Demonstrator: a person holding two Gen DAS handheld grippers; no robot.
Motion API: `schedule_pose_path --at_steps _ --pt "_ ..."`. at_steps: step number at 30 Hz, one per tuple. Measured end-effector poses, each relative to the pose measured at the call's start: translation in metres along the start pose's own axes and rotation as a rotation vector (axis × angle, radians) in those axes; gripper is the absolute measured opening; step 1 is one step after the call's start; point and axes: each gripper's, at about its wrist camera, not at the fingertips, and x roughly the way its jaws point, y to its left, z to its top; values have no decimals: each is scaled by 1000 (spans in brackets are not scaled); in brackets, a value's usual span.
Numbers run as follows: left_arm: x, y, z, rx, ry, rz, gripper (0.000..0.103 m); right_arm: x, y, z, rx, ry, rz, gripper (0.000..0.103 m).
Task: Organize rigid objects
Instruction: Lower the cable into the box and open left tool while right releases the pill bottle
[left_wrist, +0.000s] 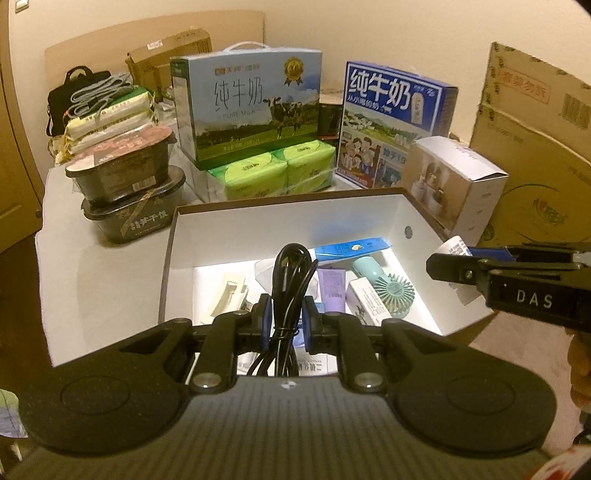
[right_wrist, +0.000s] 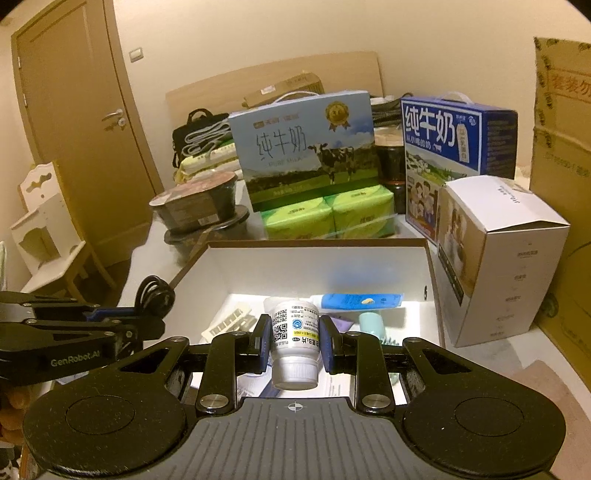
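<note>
My left gripper (left_wrist: 286, 319) is shut on a coiled black cable (left_wrist: 290, 291) and holds it above the open white box (left_wrist: 258, 225). My right gripper (right_wrist: 293, 341) is shut on a white pill bottle (right_wrist: 294, 345), cap toward the camera, over the same box (right_wrist: 317, 266). Inside the box lie a blue tube (left_wrist: 351, 249), a mint hand fan (left_wrist: 384, 282), a purple tube (left_wrist: 331, 286), a small white carton (left_wrist: 369, 301) and a cream clip (left_wrist: 231, 295). The right gripper shows at the right of the left wrist view (left_wrist: 454, 267); the left gripper shows at the left of the right wrist view (right_wrist: 147, 317).
Behind the box stand two milk cartons (left_wrist: 251, 107) (left_wrist: 391, 122), green tissue packs (left_wrist: 273, 173), stacked black food bowls (left_wrist: 125, 192) and a white product box (left_wrist: 454, 181). A large cardboard carton (left_wrist: 535, 140) stands at the right. A door (right_wrist: 77, 140) is at the left.
</note>
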Motion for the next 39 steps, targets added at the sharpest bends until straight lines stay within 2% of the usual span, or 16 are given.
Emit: schedule_pose_path --at_steps 15,22,24,25,26,28,30,39 --pt "100 16 18 -28 126 41 15 90 -26 5 84 126 -10 27" --pt "126 18 20 -35 141 36 17 116 -38 5 127 144 -27 28" --pt "126 18 21 -34 129 37 32 119 -40 6 144 140 -24 28" --pt "125 19 21 -37 123 35 35 121 -40 7 153 143 -20 28" --pt "124 20 22 -39 120 32 36 122 -41 9 161 143 -24 29" --pt "121 21 21 -43 118 29 36 120 -40 11 160 134 -28 37" --pt "117 22 21 -43 112 28 40 116 -40 12 156 114 -28 50" --pt "80 20 11 -43 75 28 60 80 -34 0 155 84 -2 63"
